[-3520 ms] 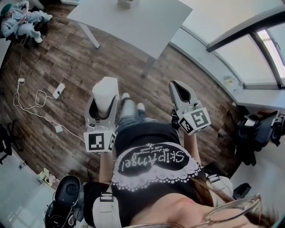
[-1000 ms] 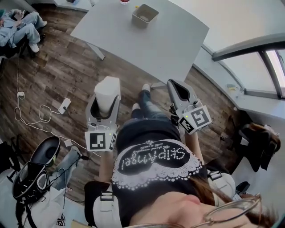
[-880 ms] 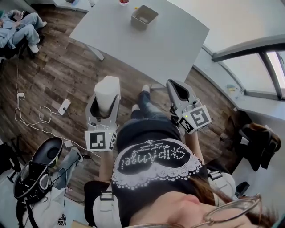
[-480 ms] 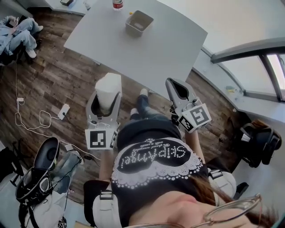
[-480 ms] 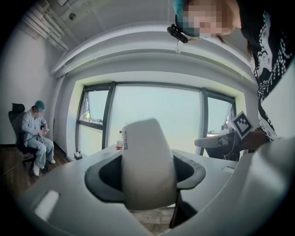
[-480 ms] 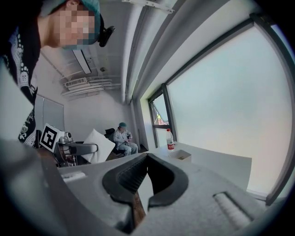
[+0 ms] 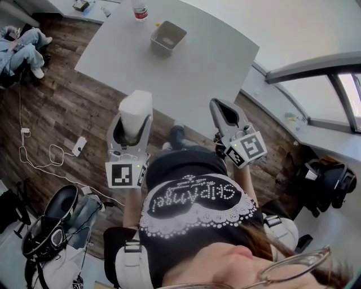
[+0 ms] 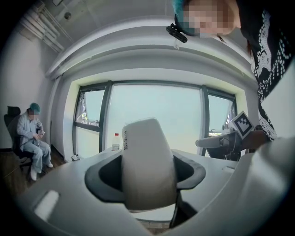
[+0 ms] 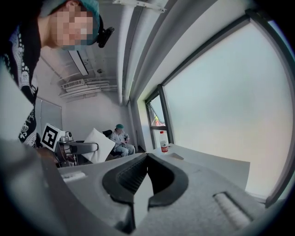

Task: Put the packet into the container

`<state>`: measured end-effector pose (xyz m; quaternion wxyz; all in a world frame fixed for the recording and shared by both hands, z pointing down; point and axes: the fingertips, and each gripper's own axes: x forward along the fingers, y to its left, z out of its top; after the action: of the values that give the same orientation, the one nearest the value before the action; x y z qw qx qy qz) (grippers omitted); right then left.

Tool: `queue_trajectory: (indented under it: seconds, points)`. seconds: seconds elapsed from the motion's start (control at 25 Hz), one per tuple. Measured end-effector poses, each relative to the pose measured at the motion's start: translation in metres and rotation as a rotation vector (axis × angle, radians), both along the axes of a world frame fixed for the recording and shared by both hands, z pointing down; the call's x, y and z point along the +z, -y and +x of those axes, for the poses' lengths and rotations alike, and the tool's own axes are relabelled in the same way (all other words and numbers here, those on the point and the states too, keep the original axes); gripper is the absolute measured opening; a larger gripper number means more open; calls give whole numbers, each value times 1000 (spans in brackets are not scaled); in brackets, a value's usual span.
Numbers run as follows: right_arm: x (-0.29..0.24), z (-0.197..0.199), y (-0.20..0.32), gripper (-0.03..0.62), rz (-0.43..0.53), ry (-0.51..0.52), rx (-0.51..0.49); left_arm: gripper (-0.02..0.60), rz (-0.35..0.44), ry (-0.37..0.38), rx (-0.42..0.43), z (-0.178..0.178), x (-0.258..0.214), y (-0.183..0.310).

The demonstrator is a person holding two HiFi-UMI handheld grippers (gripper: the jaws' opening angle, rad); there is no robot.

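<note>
Since the earlier frames the surface (image 7: 192,73) has slid further into the head view. The container (image 7: 179,43) on it has dropped from the top edge to well inside the picture, and a bottle (image 7: 140,9) now shows beyond it.

Nearest the camera is the person's dark shirt (image 7: 194,203) with its white lettering. Just ahead of it are the two marker cubes, one on each arm (image 7: 125,174) (image 7: 248,149).

The left tongs (image 7: 132,121) are closed on the packet (image 7: 136,104). In the left gripper view the dark pads press on both sides of this white packet (image 8: 147,166), which stands upright and rises above them. The right tongs (image 7: 217,106) are closed with their tips meeting and have hold of nothing. The right gripper view shows only bare ribbed pads (image 9: 131,177).

In the head view the packet's top overlaps the near edge of the surface, above the wooden floor (image 7: 62,113), where a white cable (image 7: 39,152) lies. The container sits towards the far side of the surface, well apart from the packet, and the bottle stands near it at the far edge. At the far left, a seated person (image 7: 22,45) in pale clothes sits on a chair.
</note>
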<state>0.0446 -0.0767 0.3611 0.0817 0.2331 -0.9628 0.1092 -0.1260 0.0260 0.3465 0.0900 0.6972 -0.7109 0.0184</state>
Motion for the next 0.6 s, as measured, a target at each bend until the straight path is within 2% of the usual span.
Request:
queue_trajectory:
  seconds: [0.6]
  points:
    - [0, 23, 42, 0, 4, 23, 50, 276, 5, 20, 10, 13, -3, 32]
